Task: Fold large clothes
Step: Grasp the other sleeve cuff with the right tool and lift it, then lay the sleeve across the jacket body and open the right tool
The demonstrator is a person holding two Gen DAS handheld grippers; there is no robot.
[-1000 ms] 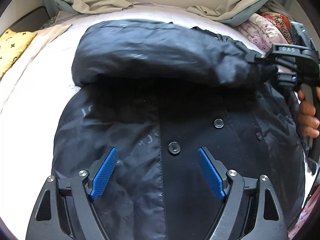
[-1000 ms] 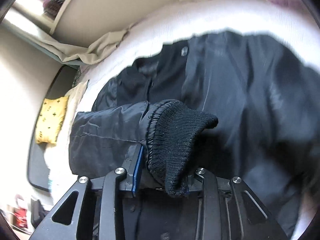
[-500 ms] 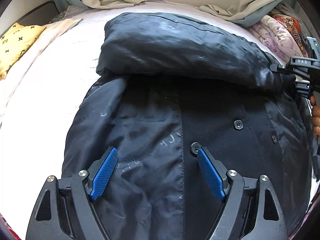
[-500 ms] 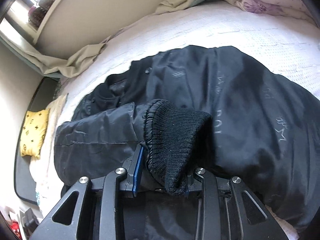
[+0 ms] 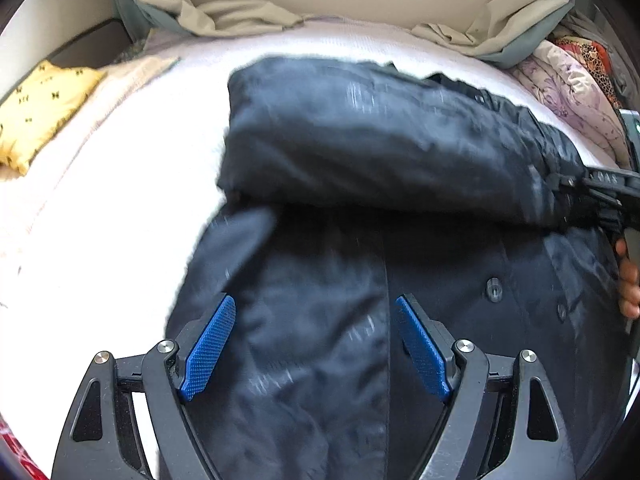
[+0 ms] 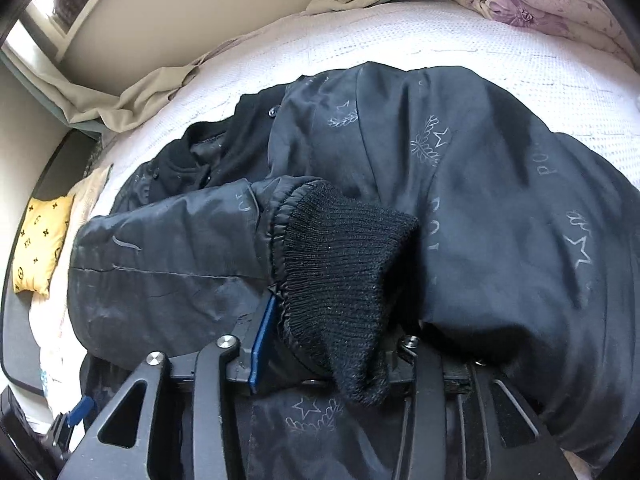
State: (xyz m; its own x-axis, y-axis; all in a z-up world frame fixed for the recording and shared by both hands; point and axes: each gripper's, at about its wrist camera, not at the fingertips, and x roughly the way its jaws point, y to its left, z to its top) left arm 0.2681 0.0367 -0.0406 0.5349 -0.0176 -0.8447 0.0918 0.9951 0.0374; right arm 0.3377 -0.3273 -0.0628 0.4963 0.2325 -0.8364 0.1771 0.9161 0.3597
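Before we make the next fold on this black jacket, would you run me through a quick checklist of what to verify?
1. Sleeve brought across the jacket body: ok.
2. Knit cuff released by the right tool: cannot tell; it sits between the jaws, which have just been opening.
3. Left tool open and gripping nothing: ok.
4. Jacket fully on the bed: cannot tell; its near edge is hidden.
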